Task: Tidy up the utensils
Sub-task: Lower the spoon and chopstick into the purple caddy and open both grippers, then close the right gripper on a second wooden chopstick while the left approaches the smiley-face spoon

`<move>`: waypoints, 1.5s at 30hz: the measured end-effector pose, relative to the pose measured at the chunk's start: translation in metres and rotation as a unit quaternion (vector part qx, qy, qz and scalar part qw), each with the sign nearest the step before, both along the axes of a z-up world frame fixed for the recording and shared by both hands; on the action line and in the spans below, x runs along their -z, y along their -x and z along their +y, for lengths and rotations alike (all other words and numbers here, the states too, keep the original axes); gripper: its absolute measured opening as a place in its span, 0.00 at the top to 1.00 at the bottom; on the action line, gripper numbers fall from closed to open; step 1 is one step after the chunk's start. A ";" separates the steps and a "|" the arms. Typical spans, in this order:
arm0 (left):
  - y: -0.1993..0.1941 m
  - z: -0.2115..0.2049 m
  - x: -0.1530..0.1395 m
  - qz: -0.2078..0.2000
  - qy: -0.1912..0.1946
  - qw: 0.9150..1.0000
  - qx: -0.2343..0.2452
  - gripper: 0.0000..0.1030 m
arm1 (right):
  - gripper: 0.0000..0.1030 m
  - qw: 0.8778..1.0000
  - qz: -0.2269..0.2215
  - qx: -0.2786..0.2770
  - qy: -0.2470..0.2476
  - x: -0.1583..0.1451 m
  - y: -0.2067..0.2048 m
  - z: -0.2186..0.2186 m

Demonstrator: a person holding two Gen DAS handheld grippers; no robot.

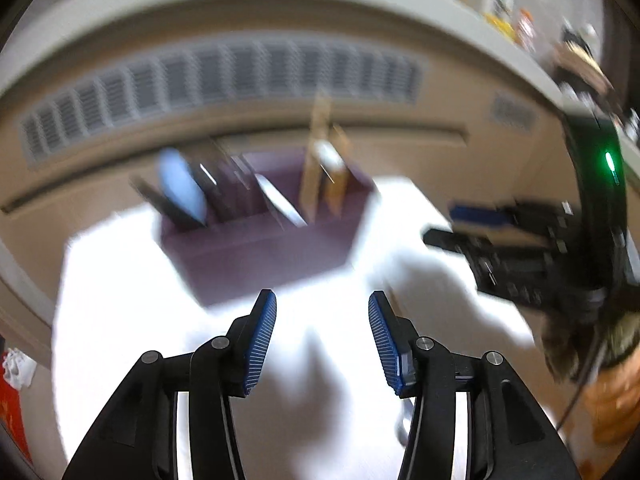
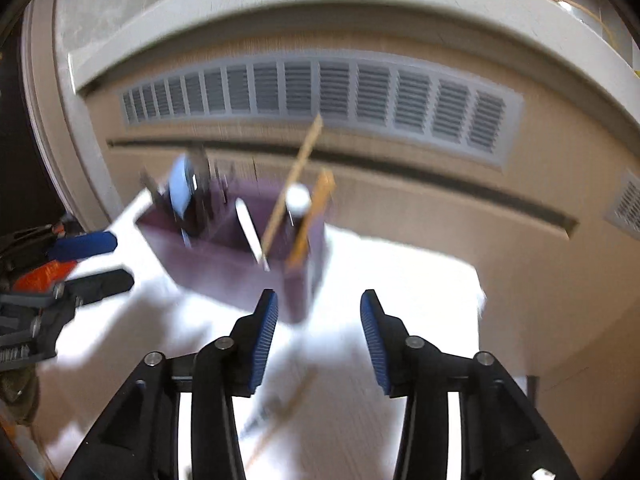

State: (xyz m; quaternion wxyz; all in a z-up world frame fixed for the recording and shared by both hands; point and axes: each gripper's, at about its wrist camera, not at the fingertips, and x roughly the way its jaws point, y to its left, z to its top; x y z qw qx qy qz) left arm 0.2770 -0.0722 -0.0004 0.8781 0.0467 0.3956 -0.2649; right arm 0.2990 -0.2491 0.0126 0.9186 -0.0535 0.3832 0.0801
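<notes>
Purple plastic forms the utensil caddy [image 1: 256, 248], which stands on a bright white tabletop [image 1: 120, 280] close to a beige wall with a long grey vent grille [image 1: 220, 76]. Its compartments hold upright utensils: a pale blue spatula-like piece [image 1: 180, 184] with dark handles at the left end, a silvery blade [image 1: 280, 200] near the middle, and wooden sticks [image 1: 320, 152] at the right end; motion blur hides finer detail. The left gripper [image 1: 322, 344] hangs over the white surface in front of the caddy, its blue ribbed pads apart with nothing between them. The right gripper [image 2: 315, 336] sits likewise before the caddy's near corner, pads parted and empty. On the tabletop just under and ahead of the right gripper lies a thin wooden stick [image 2: 280, 412] beside a blurred dark item, touching neither pad. From the right wrist view the left gripper shows at the left edge, fingers spread.
</notes>
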 end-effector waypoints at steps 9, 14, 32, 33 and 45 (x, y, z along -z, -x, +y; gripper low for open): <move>0.065 -0.045 0.067 0.110 -0.020 0.992 0.062 0.52 | 0.48 0.997 0.065 0.031 -0.012 0.056 0.056 -0.028; 0.073 -0.054 0.082 0.123 -0.031 0.991 0.045 0.52 | 0.48 0.996 0.076 0.039 -0.022 0.069 0.076 -0.039; 0.064 0.007 0.066 0.101 -0.020 0.994 -0.039 0.52 | 0.61 0.991 0.114 0.059 -0.030 0.091 0.009 0.013; 0.063 0.012 0.067 0.104 -0.018 0.993 -0.044 0.52 | 0.61 0.990 0.120 0.062 -0.031 0.094 0.005 0.014; 0.065 -0.009 0.071 0.117 -0.026 0.993 -0.013 0.51 | 0.91 0.993 0.117 0.025 -0.004 0.095 0.023 0.016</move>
